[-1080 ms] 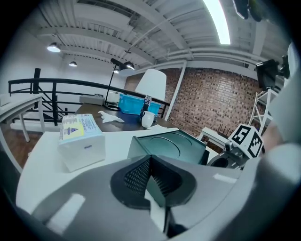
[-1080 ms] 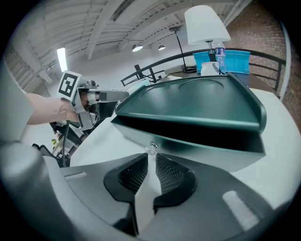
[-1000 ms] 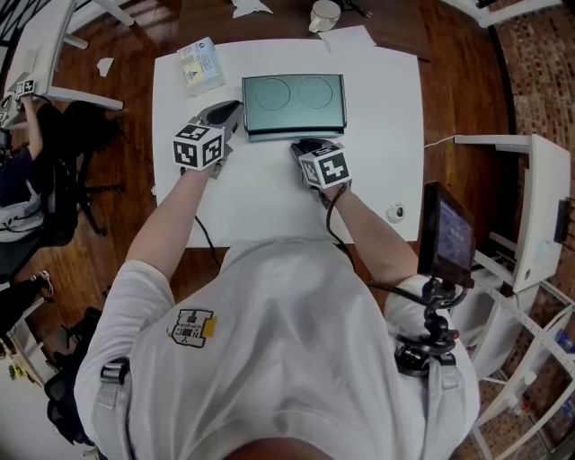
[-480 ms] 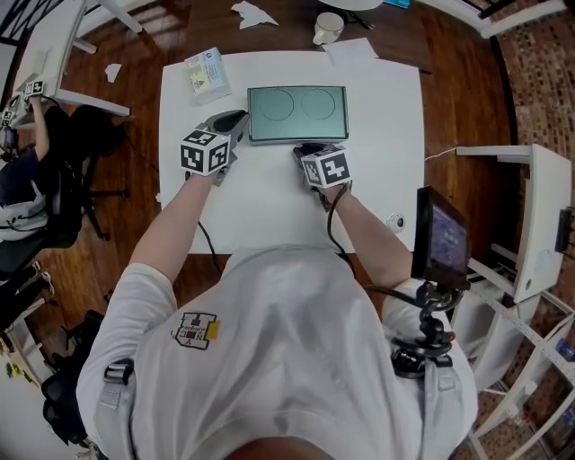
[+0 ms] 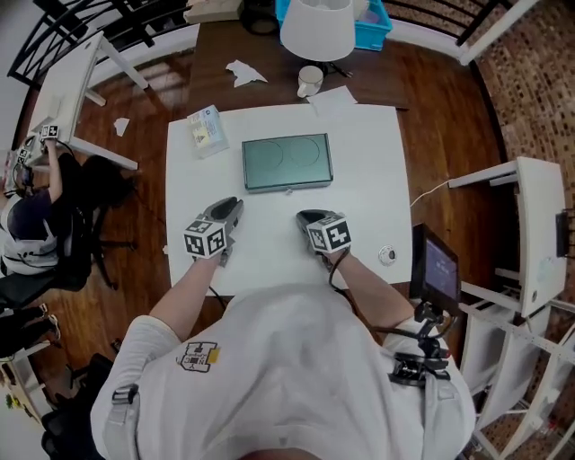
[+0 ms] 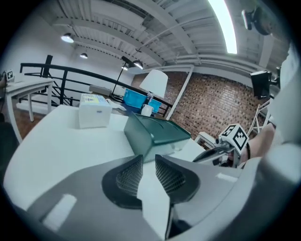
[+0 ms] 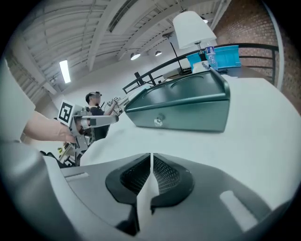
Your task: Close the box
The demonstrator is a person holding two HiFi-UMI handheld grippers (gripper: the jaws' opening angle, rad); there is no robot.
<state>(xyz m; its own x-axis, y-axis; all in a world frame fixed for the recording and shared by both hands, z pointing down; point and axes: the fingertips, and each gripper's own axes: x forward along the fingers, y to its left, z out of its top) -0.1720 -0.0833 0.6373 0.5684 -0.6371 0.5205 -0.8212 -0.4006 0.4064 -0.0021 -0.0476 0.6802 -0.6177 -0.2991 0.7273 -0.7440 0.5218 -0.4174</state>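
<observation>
The dark green box (image 5: 287, 163) lies flat on the white table (image 5: 373, 184) with its lid down; its latch faces me in the right gripper view (image 7: 181, 110). Both grippers sit near the table's front edge, well apart from the box. My left gripper (image 5: 230, 207) points at the box's left corner (image 6: 157, 133), and its jaws (image 6: 148, 162) stand slightly apart with nothing between them. My right gripper (image 5: 308, 217) has its jaws (image 7: 151, 160) closed together and empty. Each gripper shows in the other's view, the right (image 6: 225, 146) and the left (image 7: 89, 121).
A small white carton (image 5: 206, 131) stands at the table's far left corner. A cup (image 5: 310, 82) and a sheet of paper (image 5: 337, 97) lie beyond the far edge, under a lamp shade (image 5: 316, 27). A small round object (image 5: 387, 255) rests at the near right. A monitor (image 5: 436, 269) stands to the right.
Both grippers have drawn back from the box's front edge toward me. The box stays shut and has not moved on the table.
</observation>
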